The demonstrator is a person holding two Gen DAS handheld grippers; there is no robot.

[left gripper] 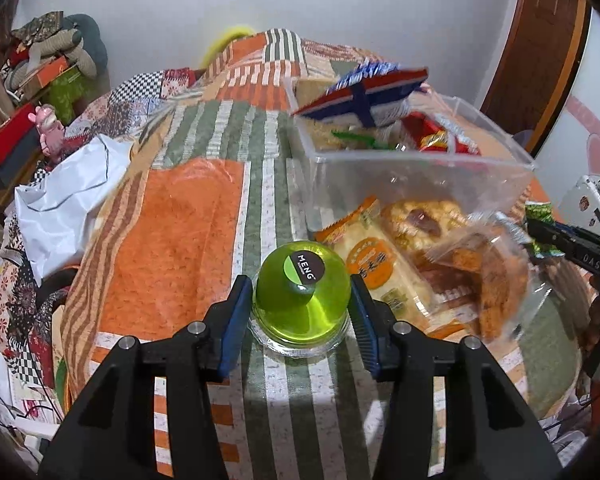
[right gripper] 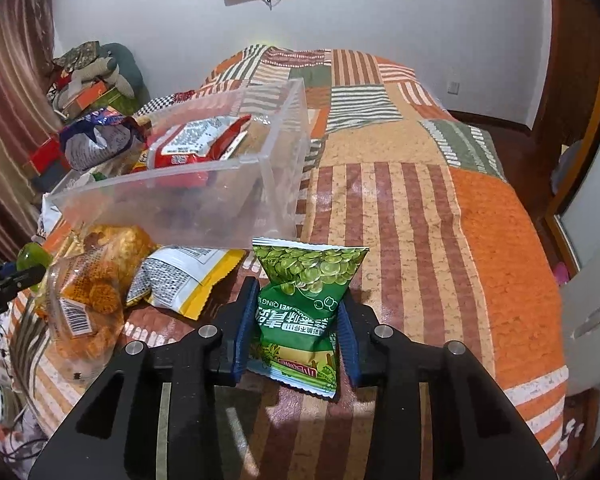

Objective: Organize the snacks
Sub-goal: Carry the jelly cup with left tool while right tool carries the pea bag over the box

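- Left gripper (left gripper: pixel 299 312) clamps a glossy green domed jelly cup (left gripper: pixel 300 298) standing on the patchwork bedspread (left gripper: pixel 172 220).
- Right gripper (right gripper: pixel 298 328) pinches a crinkled green pea packet (right gripper: pixel 306 296).
- Clear rigid plastic bin (right gripper: pixel 204 196) lies just beyond, holding packets.

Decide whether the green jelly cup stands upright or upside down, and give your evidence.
Upside down: the green jelly cup has its wide rim on the bedspread and its narrow base up, between the left gripper's pads.

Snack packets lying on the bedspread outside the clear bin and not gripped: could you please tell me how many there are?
3: the orange cake packet, the clear cracker bag, and the yellow-edged packet, all beside the bin; more may be hidden.
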